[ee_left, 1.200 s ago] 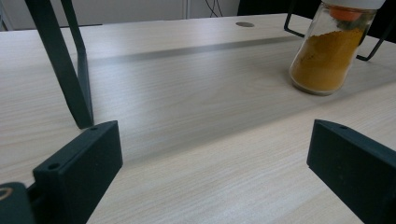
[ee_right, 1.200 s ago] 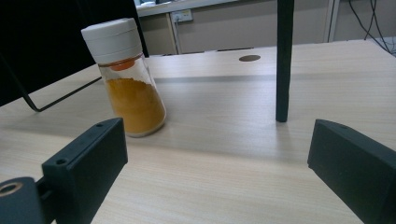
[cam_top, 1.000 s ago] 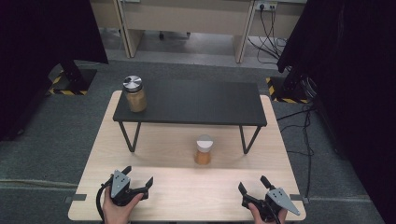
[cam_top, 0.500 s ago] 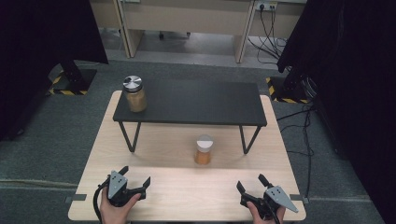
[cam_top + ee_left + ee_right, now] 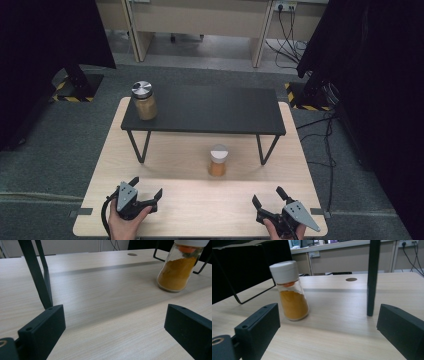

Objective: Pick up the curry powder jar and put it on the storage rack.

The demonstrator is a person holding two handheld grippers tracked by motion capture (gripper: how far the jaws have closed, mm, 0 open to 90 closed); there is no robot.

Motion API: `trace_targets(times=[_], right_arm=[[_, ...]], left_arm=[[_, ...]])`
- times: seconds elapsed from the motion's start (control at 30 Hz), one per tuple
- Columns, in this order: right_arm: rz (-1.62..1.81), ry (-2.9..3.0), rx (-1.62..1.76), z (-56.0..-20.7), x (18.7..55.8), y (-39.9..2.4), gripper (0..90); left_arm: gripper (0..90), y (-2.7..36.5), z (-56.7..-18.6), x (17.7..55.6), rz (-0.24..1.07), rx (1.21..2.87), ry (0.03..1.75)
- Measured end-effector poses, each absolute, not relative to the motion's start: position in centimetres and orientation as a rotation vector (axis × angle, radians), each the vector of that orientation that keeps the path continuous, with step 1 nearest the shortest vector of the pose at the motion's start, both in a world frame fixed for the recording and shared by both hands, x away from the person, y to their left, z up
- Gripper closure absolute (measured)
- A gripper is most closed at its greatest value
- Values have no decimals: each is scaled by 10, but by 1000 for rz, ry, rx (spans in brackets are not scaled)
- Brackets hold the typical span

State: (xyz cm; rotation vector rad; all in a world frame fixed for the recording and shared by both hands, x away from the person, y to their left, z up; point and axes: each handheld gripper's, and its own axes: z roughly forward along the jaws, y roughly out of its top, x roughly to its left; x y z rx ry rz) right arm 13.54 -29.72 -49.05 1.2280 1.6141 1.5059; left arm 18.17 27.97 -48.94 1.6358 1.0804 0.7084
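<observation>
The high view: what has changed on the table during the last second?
Almost nothing. The right hand-held gripper drew slightly back toward the person, and the left hand-held gripper barely shifted; both are open and hold nothing. The white-capped jar and the metal-lidded jar on the black shelf stayed put.

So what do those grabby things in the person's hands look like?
Each hand holds a black tool with two chunky black tongs. The left gripper and the right gripper each carry a grey three-cornered plate on top. A black cable loops out from the left one. Up close, the tongs are blocky with small round holes. No sleeves show; the forearms are bare.
</observation>
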Motion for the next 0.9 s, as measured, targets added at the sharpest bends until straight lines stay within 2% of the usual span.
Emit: trace_targets(times=[0.43,0.9], right_arm=[[1539,1675,1144,-482,153,-274,50],[1555,1735,1040,-477,204,-237,52]], left_arm=[[27,279,-490,182,709,1638,1081],[27,279,-489,180,712,1641,1075]])
